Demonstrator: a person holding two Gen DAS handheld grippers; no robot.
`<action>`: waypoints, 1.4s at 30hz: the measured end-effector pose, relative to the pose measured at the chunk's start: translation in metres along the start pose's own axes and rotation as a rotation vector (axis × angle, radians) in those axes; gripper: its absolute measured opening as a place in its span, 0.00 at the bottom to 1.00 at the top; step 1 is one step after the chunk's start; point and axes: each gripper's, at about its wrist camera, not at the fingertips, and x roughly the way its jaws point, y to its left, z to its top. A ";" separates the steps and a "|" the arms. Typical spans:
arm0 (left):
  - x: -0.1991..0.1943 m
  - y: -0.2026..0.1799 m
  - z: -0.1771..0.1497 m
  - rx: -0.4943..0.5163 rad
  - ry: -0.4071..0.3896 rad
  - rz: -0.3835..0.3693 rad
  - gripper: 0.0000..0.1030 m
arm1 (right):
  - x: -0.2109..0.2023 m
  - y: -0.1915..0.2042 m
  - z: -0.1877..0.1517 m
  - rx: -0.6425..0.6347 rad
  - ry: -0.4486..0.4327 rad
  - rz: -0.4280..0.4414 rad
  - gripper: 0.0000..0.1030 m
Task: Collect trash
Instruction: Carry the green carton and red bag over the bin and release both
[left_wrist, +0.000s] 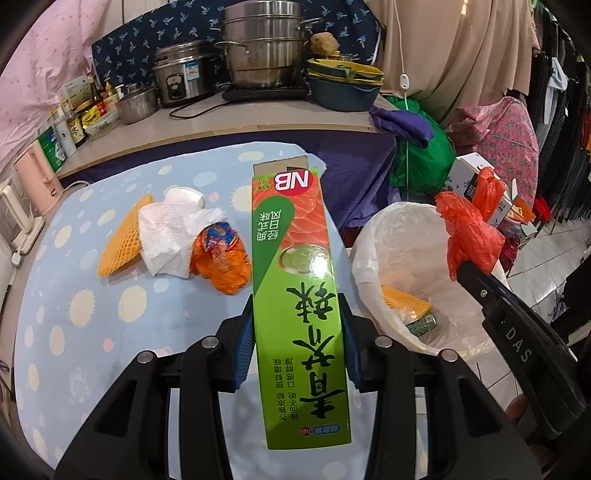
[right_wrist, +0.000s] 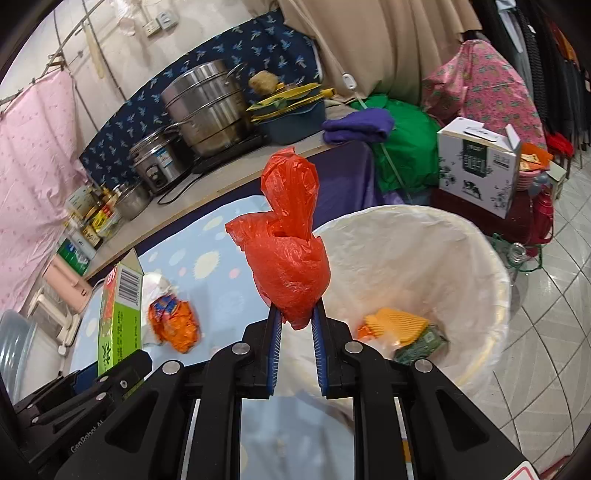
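The left gripper (left_wrist: 297, 332) is clamped on a long green carton (left_wrist: 299, 295), its blue pads pressed to the carton's two long sides, the open cardboard end pointing away from the camera. The right gripper (right_wrist: 295, 325) pinches a crumpled red plastic bag (right_wrist: 290, 243) by its lower end, so the bag stands up above the jaws, just beside the near rim of the bin.

Under both lies a table (left_wrist: 122, 302) covered with a pale blue cloth printed with spots and suns. On it rest an orange foam net (left_wrist: 123, 236), a wad of white paper towel (left_wrist: 170, 236) partly over the net, and a crushed orange wrapper (left_wrist: 221, 258) touching the towel. Right of the table stands a bin with a white liner (right_wrist: 461, 258) on a tiled floor (inside it are another orange net and a small green packet). Behind the table runs a counter (left_wrist: 258, 122) with a stacked steel steamer pot (left_wrist: 264, 48), a rice cooker (left_wrist: 181, 74) and bottles.

Only the right wrist view shows the barcode on the carton's side and the white patterned box (right_wrist: 476, 170) clearly. The left wrist view alone shows the carton's printed face: green, with a salmon-coloured picture and white "NB" on red.
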 end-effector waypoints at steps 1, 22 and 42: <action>0.000 -0.007 0.002 0.011 -0.005 -0.010 0.38 | -0.002 -0.004 0.001 0.009 -0.003 -0.005 0.15; 0.017 -0.088 0.012 0.140 -0.002 -0.121 0.38 | -0.016 -0.066 0.007 0.110 -0.031 -0.076 0.15; 0.041 -0.112 0.016 0.200 0.015 -0.119 0.38 | 0.000 -0.085 0.007 0.152 -0.008 -0.105 0.20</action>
